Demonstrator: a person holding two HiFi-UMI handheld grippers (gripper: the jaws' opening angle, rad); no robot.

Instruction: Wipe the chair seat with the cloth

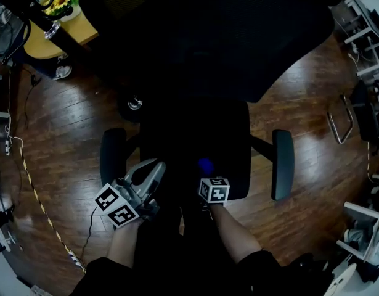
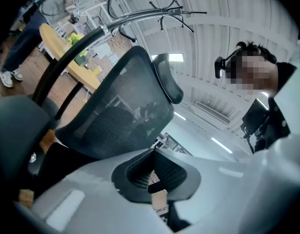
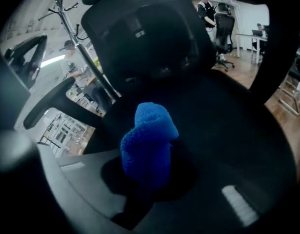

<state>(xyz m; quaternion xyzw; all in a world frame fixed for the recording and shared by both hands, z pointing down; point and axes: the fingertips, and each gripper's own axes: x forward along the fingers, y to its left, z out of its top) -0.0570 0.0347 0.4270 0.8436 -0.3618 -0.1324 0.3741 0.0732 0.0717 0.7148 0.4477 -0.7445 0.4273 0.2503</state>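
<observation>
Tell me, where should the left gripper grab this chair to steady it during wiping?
Probably the armrest on its own side: a long, narrow pad close to the left gripper. Come from above and close across its short width near the front end. The seat is too broad and flat to pinch, and the right gripper holds the blue cloth there.

The grey left gripper (image 1: 151, 172) tilted upward, its jaws together and empty; the dark right gripper (image 1: 207, 172) clamped a fluffy blue cloth (image 3: 149, 145).
</observation>
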